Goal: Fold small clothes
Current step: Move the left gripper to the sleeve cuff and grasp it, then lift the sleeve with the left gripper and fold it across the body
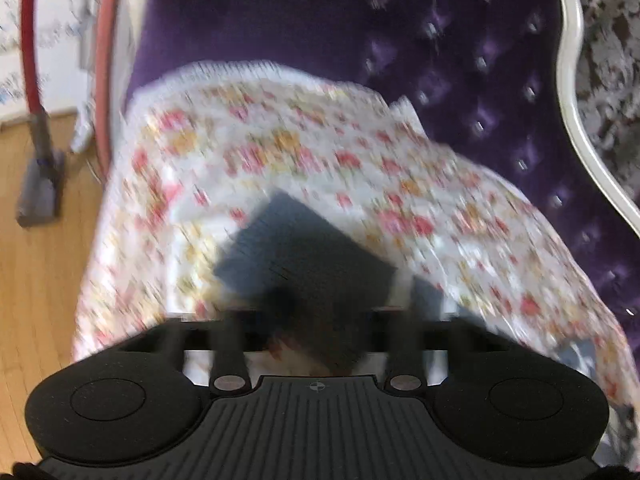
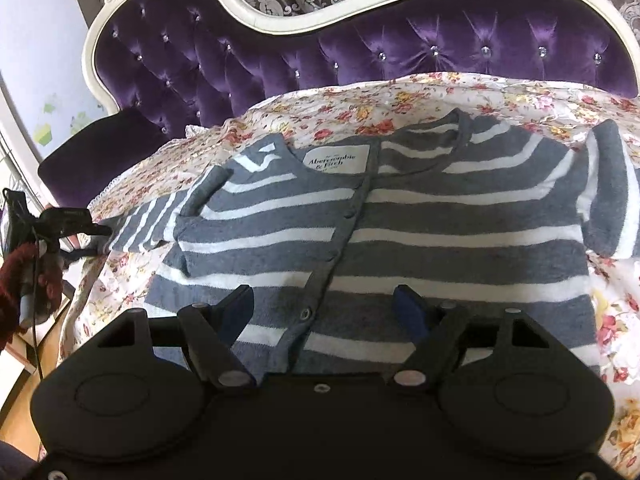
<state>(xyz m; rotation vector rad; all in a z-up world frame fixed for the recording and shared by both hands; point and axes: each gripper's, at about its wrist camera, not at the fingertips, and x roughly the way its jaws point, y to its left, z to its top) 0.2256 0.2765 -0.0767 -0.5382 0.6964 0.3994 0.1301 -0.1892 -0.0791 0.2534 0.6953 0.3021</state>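
The right gripper (image 2: 325, 308) hangs low over the near part of a grey-and-white striped cardigan (image 2: 400, 220), its 2 blue-padded fingers (image 2: 408, 312) spread wide, 1 on each side of the button placket (image 2: 352, 216); whether the pads touch the knit cannot be told, and nothing is pinched between them. The cardigan lies flat and face up on a floral bedspread (image 2: 340, 108), its white neck label (image 2: 336, 160) toward the far side, 1 short sleeve (image 2: 612, 196) out at the right and the other sleeve (image 2: 144, 220) reaching left. At the tip of that left sleeve, in the right wrist view, the left gripper (image 2: 102, 230) appears as a dark tool beside a red furry sleeve (image 2: 20, 276) of the person; its jaws are pressed together there at the sleeve's end, though whether cloth is caught between them is too small to tell. The left wrist view is heavily blurred: a dark grey piece of cloth (image 1: 304, 248) sits just ahead of the closed fingers over the bedspread, and contact cannot be made out. Beyond the bedspread rises a purple tufted headboard (image 2: 360, 52) with a white carved frame (image 2: 280, 24). To the left in the left wrist view lie a wooden floor (image 1: 36, 280) and a red-tubed vacuum cleaner (image 1: 36, 120).
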